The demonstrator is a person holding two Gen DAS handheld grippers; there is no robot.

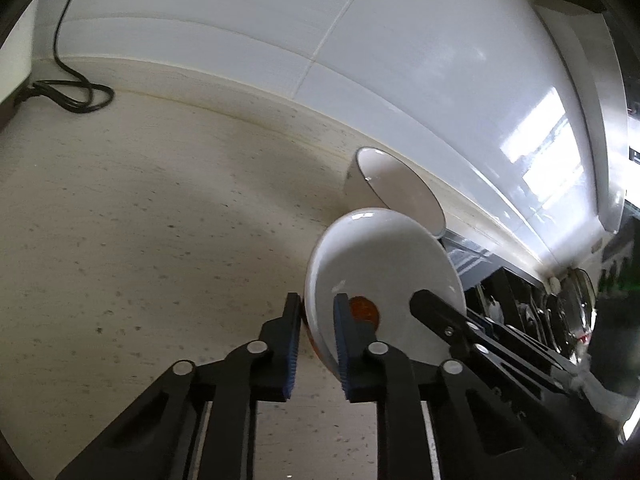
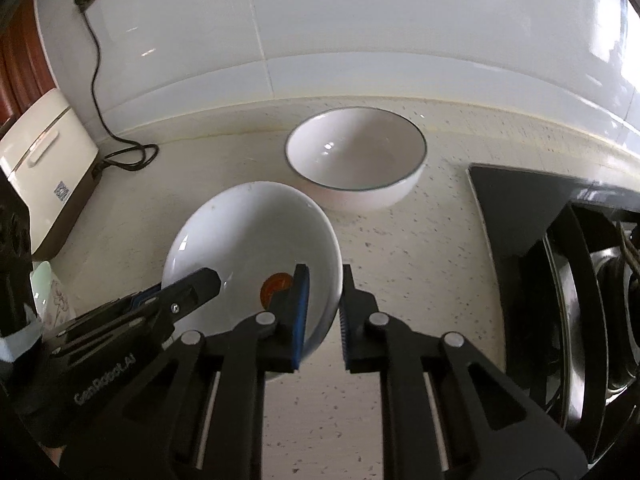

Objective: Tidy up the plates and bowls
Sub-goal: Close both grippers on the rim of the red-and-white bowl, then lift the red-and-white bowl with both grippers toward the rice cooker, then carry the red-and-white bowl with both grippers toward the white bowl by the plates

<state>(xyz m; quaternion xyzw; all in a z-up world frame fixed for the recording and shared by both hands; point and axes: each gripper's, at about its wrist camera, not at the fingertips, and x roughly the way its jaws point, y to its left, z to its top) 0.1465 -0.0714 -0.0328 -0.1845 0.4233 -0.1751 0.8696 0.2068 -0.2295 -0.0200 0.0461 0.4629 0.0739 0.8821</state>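
A small white bowl (image 1: 384, 256) with an orange mark on its bottom is held tilted just above the speckled counter (image 1: 140, 220). My left gripper (image 1: 317, 312) is shut on the bowl's left rim, one blue pad inside and one outside. In the right wrist view the same bowl (image 2: 248, 232) has its right rim pinched by my right gripper (image 2: 325, 280). A finger (image 1: 440, 312) of the right gripper shows at the bowl's far side, and a finger (image 2: 196, 284) of the left one reaches in from the left. Behind stands a larger white bowl (image 2: 356, 156) with a dark rim, empty.
A black hob (image 2: 520, 208) with a steel pan (image 2: 580, 320) fills the right side. A cream appliance (image 2: 44, 160) stands at the left, its black cable (image 2: 120, 152) coiled on the counter by the white tiled wall (image 2: 360, 40).
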